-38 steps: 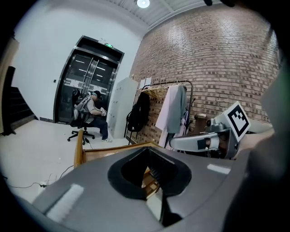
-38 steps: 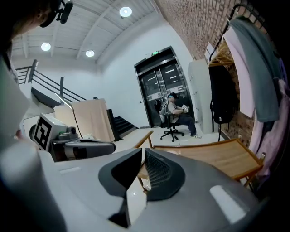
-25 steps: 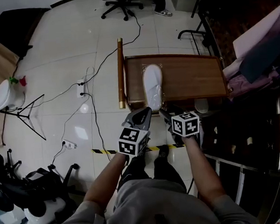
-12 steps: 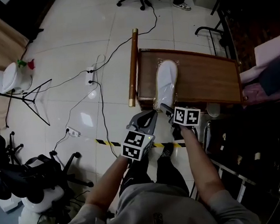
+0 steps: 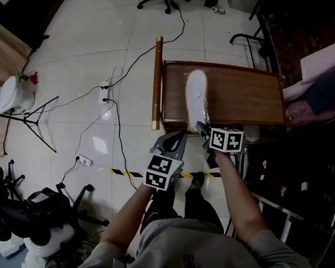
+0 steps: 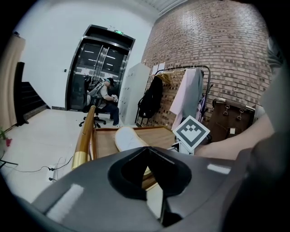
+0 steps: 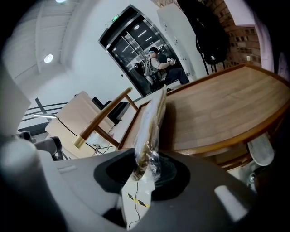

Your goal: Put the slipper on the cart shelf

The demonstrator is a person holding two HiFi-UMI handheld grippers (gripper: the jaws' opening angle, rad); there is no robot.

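A white slipper [image 5: 196, 96] in clear plastic wrap lies lengthwise on the wooden cart shelf [image 5: 240, 95], toe pointing away from me. My right gripper [image 5: 200, 126] is at its heel, jaws closing, and the wrapped heel edge [image 7: 152, 122] is pinched between them above the shelf [image 7: 217, 108]. My left gripper [image 5: 176, 136] hovers just left of it, short of the shelf's near edge, shut and holding nothing. From the left gripper view the slipper [image 6: 127, 137] rests on the shelf [image 6: 104, 142] beyond the closed tips [image 6: 147, 148].
The cart's brass-tipped wooden handle bar [image 5: 156, 82] runs along the shelf's left side. Cables and a power strip [image 5: 103, 98] cross the tiled floor at left. A tripod [image 5: 32, 122] stands far left. A clothes rack and dark furniture crowd the right.
My right gripper has moved forward to the slipper's heel and its jaws have closed around it. The left gripper has stayed beside it. The slipper has not moved on the shelf.
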